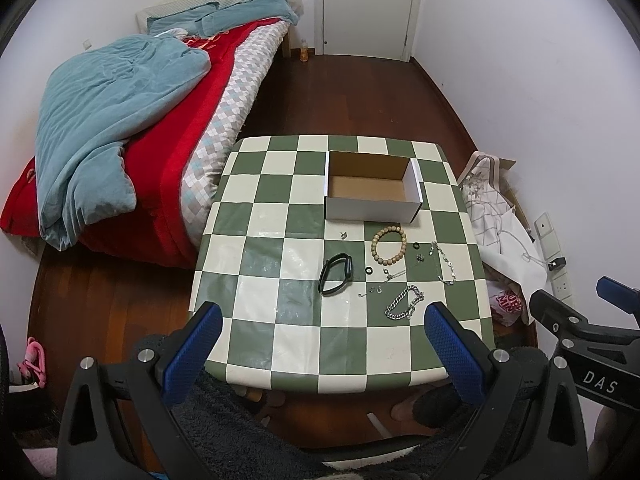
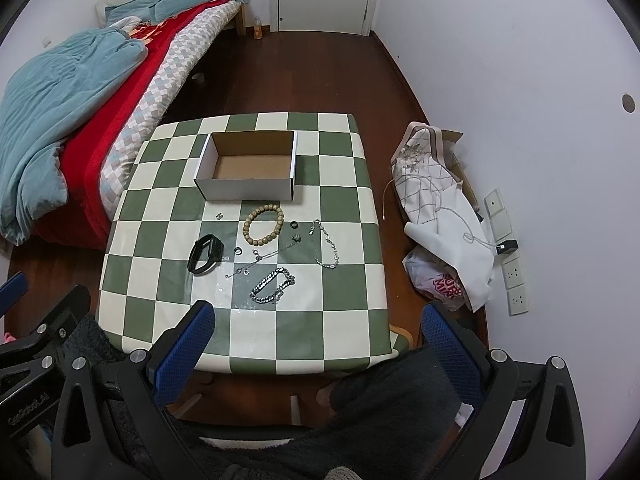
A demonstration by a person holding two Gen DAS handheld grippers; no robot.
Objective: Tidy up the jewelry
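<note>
An open white cardboard box [image 1: 372,208] [image 2: 248,190] stands empty at the far side of the green-and-cream checked table [image 1: 280,320] [image 2: 344,312]. In front of it lie a wooden bead bracelet [image 1: 389,246] [image 2: 263,225], a black band [image 1: 335,274] [image 2: 206,255], a heavy silver chain bracelet [image 1: 404,303] [image 2: 273,285], a thin silver bracelet [image 1: 444,263] [image 2: 326,249], two small black rings [image 1: 416,246] [image 2: 294,225] and several tiny silver pieces. My left gripper [image 1: 322,356] and right gripper [image 2: 318,354] are both open and empty, held above the table's near edge.
A bed [image 1: 132,140] with a teal blanket and red cover stands left of the table. White fabric and bags [image 2: 440,216] lie on the floor to the right by the wall sockets. A closed door [image 1: 368,4] is at the back.
</note>
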